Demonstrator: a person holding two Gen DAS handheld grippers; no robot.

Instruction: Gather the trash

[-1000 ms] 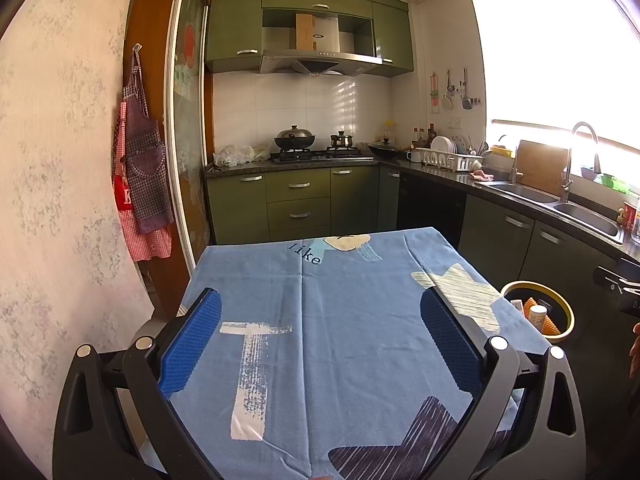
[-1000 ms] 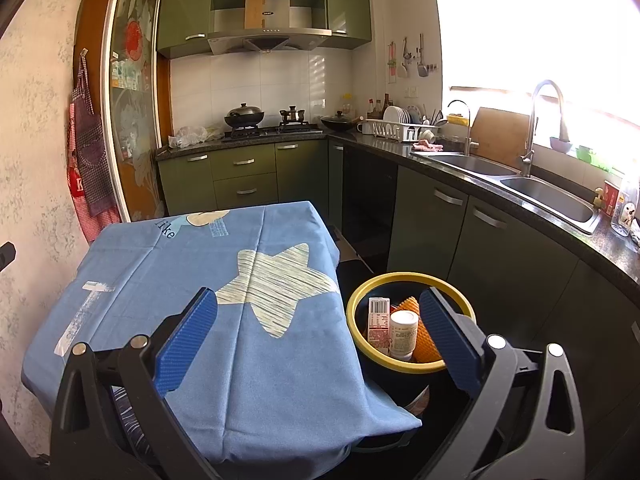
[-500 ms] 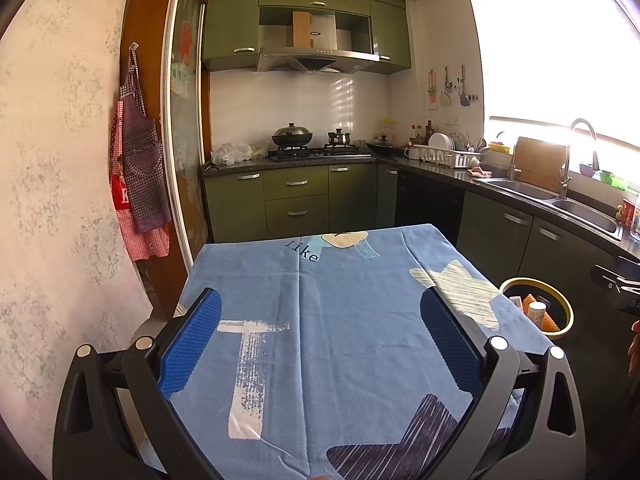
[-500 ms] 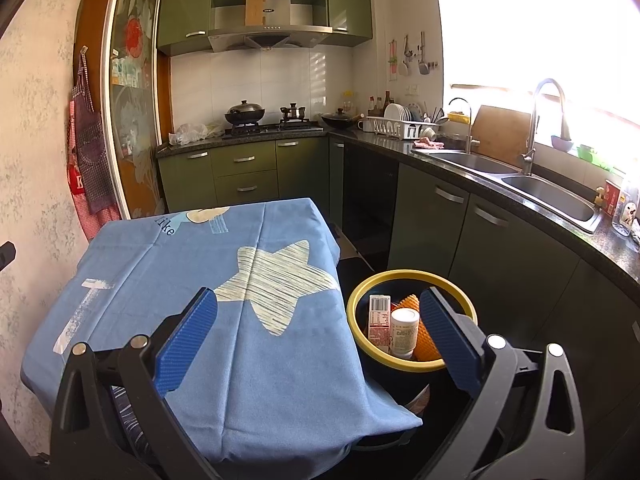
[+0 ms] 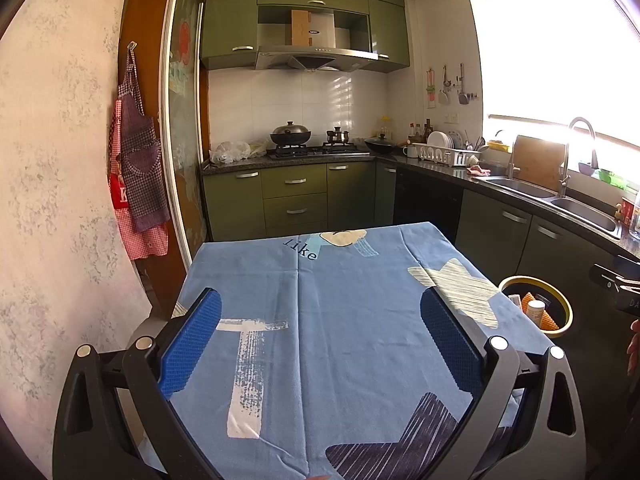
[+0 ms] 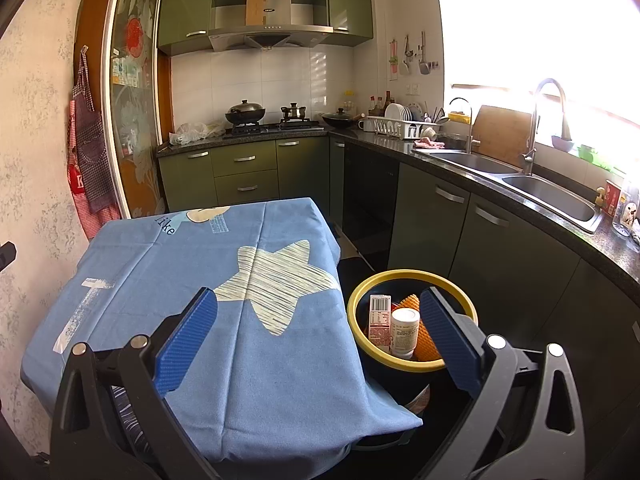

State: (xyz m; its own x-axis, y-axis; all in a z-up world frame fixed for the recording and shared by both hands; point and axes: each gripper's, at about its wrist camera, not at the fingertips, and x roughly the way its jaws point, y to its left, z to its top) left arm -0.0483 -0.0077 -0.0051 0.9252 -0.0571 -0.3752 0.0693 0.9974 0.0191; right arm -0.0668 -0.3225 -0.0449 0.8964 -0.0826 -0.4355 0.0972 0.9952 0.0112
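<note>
A dark trash bin with a yellow rim (image 6: 356, 300) stands on the floor at the table's right side. It holds a white bottle (image 6: 405, 332), a carton with a barcode (image 6: 379, 314) and an orange ribbed piece (image 6: 412, 303). The bin also shows in the left wrist view (image 5: 564, 307). My left gripper (image 5: 322, 338) is open and empty above the blue tablecloth (image 5: 320, 292). My right gripper (image 6: 316, 338) is open and empty, over the table's right edge beside the bin.
Green cabinets and a dark counter (image 6: 500, 196) with a sink (image 6: 548, 196) run along the right. A stove with pots (image 6: 272, 120) is at the back. Aprons (image 5: 138, 176) hang on the left wall. The floor gap between table and cabinets is narrow.
Both grippers have drifted slightly back and up; the view shows a little more of the room. Both stay open and empty.
</note>
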